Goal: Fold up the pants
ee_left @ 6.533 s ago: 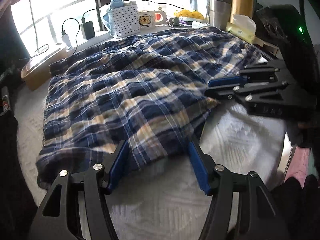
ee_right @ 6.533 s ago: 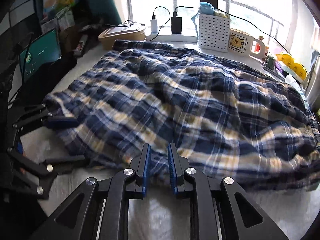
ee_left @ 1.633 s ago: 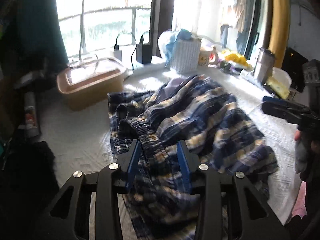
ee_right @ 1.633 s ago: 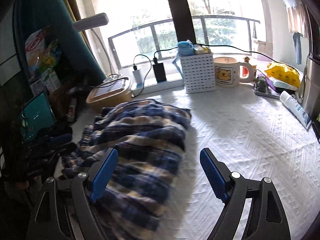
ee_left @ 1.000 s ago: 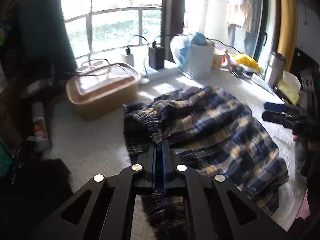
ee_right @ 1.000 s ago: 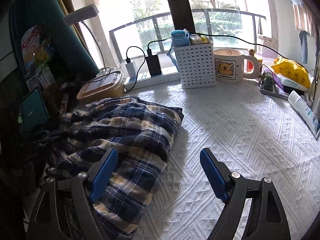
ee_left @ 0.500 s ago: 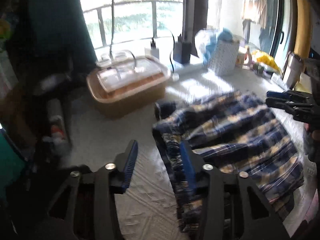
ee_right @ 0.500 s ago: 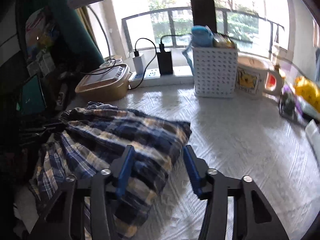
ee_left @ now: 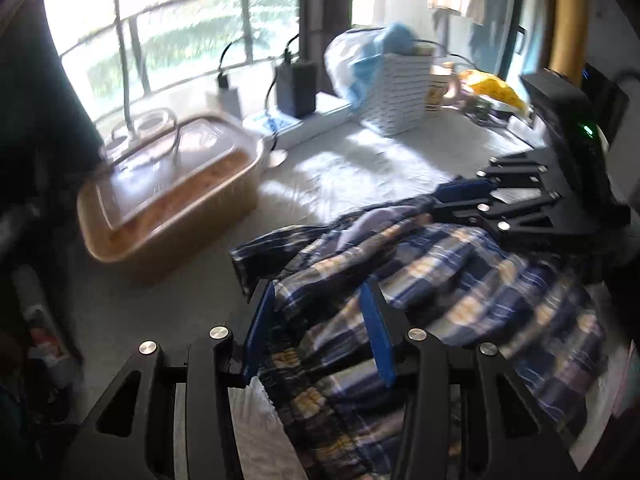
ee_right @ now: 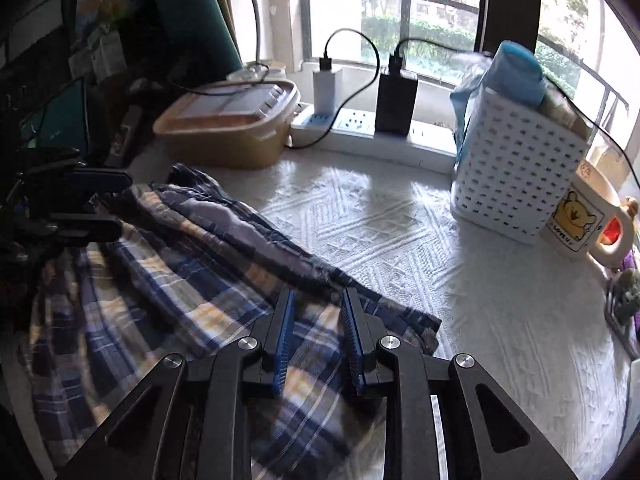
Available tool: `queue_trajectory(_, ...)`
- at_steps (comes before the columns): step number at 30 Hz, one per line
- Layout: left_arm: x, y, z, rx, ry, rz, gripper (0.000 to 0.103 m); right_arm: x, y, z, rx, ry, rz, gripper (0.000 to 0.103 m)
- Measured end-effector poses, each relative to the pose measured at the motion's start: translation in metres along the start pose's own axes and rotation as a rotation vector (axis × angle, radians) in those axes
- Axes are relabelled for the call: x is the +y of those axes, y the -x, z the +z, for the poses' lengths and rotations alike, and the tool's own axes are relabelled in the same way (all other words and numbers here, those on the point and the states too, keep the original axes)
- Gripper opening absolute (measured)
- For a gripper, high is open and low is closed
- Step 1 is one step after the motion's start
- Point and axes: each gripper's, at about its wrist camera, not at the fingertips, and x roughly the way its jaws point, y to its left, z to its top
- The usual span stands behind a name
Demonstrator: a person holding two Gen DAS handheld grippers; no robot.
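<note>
The plaid pants [ee_right: 192,280] lie bunched in a rough fold on the white textured table cover [ee_right: 440,280], so some folding looks done but the bundle needs squaring and probably another fold. The left gripper [ee_left: 320,320] and right gripper [ee_right: 316,320] both straddle cloth, jaws parted, clamping nothing. Behind, a lidded tan tub [ee_left: 168,200] holds something brownish, a white basket [ee_right: 516,184] blue items.

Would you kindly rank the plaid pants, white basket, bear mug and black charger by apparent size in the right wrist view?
1. plaid pants, much the largest, though nearest the camera.
2. white basket.
3. bear mug and black charger: they look about alike, and the mug is cut by the frame edge, so I leave them unranked.
</note>
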Motion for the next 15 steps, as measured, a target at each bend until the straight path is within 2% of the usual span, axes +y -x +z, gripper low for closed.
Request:
queue_trajectory(4,0.022,-0.018,0.002,0.035,0.059,0.025,0.047,-0.009,-0.009,0.002,-0.008,-0.008,0.003,0.025)
queue_trajectory(7,0.024,-0.023,-0.001,0.039,0.052,0.038,0.048,-0.017,-0.015,0.004,-0.009,-0.025,0.020,0.026)
queue_trajectory(12,0.022,-0.014,0.002,-0.006,0.034,0.115,0.048,-0.024,-0.013,0.006,-0.021,-0.045,0.016,0.026)
queue_trajectory(15,0.030,-0.001,0.005,-0.044,0.079,0.139,0.048,-0.023,-0.005,0.006,-0.037,-0.055,-0.011,0.026)
